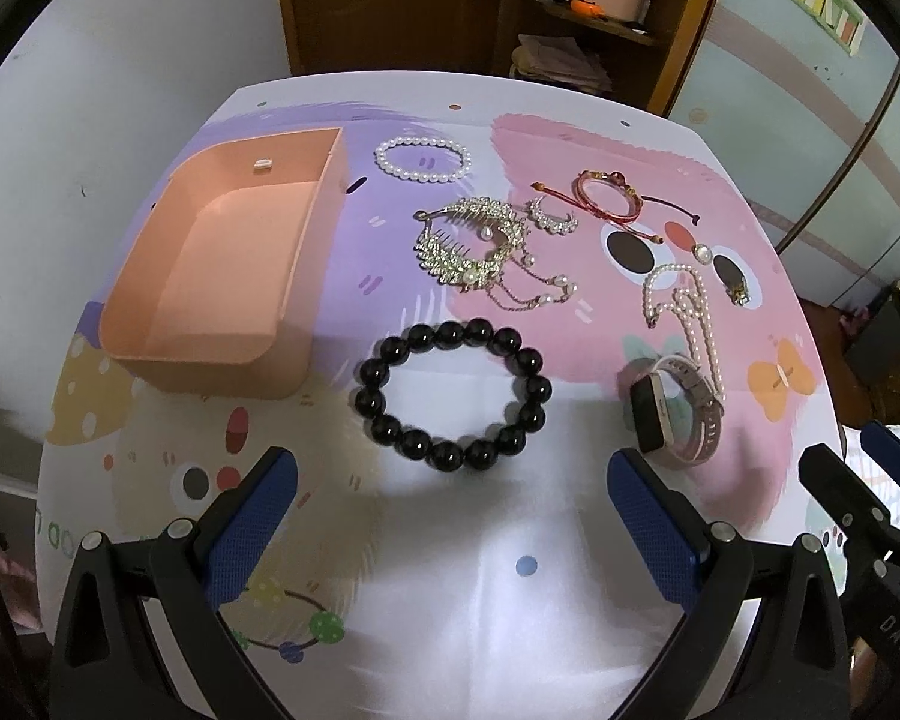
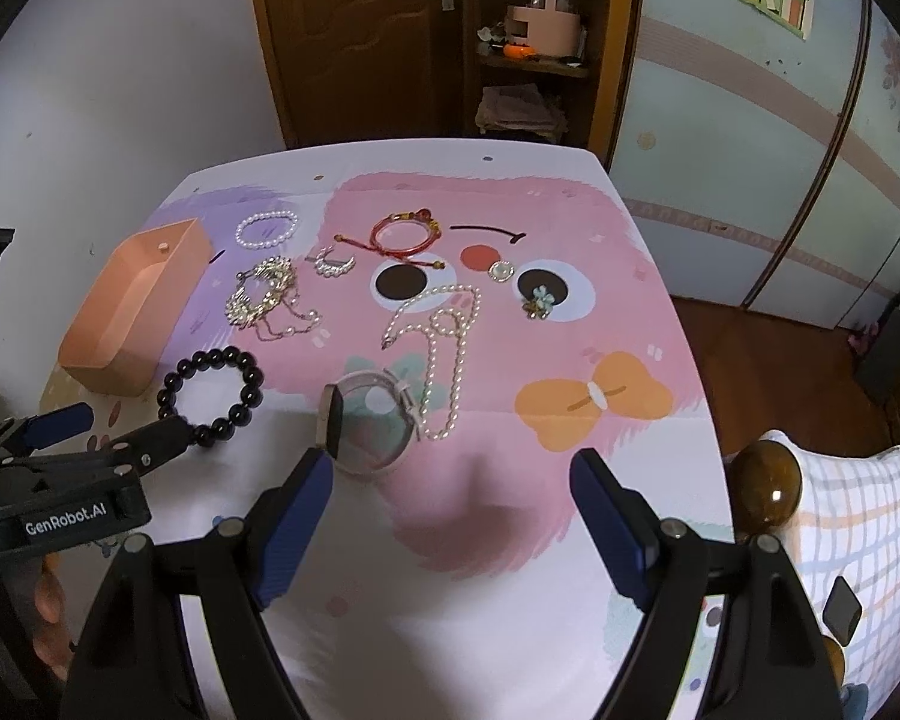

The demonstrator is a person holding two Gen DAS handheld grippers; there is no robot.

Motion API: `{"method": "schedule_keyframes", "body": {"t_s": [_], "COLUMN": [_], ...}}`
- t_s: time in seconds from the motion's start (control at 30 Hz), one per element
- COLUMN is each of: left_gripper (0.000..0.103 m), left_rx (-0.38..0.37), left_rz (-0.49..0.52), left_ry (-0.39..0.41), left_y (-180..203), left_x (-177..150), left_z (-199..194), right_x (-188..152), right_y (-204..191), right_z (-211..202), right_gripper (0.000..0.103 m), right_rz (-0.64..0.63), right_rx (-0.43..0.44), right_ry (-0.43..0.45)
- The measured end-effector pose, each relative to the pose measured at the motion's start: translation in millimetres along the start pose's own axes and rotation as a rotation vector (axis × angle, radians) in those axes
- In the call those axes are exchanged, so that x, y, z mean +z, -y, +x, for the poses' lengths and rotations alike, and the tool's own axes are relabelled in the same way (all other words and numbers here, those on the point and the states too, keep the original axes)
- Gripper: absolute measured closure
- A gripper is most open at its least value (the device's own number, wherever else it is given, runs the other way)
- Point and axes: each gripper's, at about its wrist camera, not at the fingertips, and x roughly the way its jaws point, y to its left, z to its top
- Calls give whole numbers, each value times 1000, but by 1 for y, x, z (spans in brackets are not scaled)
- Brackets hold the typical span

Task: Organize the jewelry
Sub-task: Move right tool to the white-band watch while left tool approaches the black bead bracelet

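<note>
While I hold both tools over the near edge of the surface (image 1: 570,600), neither one grips anything. My left tool (image 1: 450,516) stands with its blue pads wide apart just short of the black bead bracelet (image 1: 453,396), which lies flat on the cartoon-printed cover, not touched. My right tool (image 2: 450,510) is also spread wide, with only bare cover between its pads; its left pad tip sits just beside the face of the wristwatch (image 2: 372,426), though I cannot tell whether they touch.

The pink storage box (image 1: 210,276) sits open at the left side of the surface, and I see nothing in it. Just right of its far corner lies a white pearl bracelet (image 1: 423,161). Nearer to me, between that and the black beads, rests a sparkling crystal hair comb (image 1: 474,246) with pearl chains trailing to its right. Beside it is a small crystal ear cuff (image 1: 552,219), and just beyond that a red cord bracelet (image 1: 609,198).

Farther right, a long pearl necklace (image 2: 444,348) lies in loose loops, its near end just beside the watch band. A round pearl-set brooch (image 2: 501,270) lies on the printed face, and a small flower-shaped piece (image 2: 539,302) lies on the printed dark eye near it.

At the right, past the surface's edge, I see a checked cloth (image 2: 858,516) and a brown wooden knob (image 2: 765,492).
</note>
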Motion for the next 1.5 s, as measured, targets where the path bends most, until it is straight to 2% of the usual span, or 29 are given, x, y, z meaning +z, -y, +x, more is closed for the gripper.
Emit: {"method": "schedule_keyframes", "body": {"t_s": [0.37, 0.8, 1.0, 1.4, 1.5], "left_gripper": [1, 1, 1, 16, 24], "left_rx": [50, 40, 38, 8, 2], "left_rz": [57, 51, 47, 70, 85], "left_ry": [47, 21, 11, -19, -25], "left_y": [9, -3, -8, -5, -3], "left_x": [20, 15, 9, 1, 0], "left_z": [3, 20, 25, 34, 35], "right_x": [12, 14, 14, 7, 7], "right_y": [16, 12, 9, 6, 6], "right_z": [6, 25, 37, 63, 65], "right_gripper": [21, 21, 29, 42, 44], "right_rz": [17, -20, -27, -1, 2], "right_rx": [-5, 40, 64, 121, 129], "right_ry": [1, -40, -71, -153, -160]}}
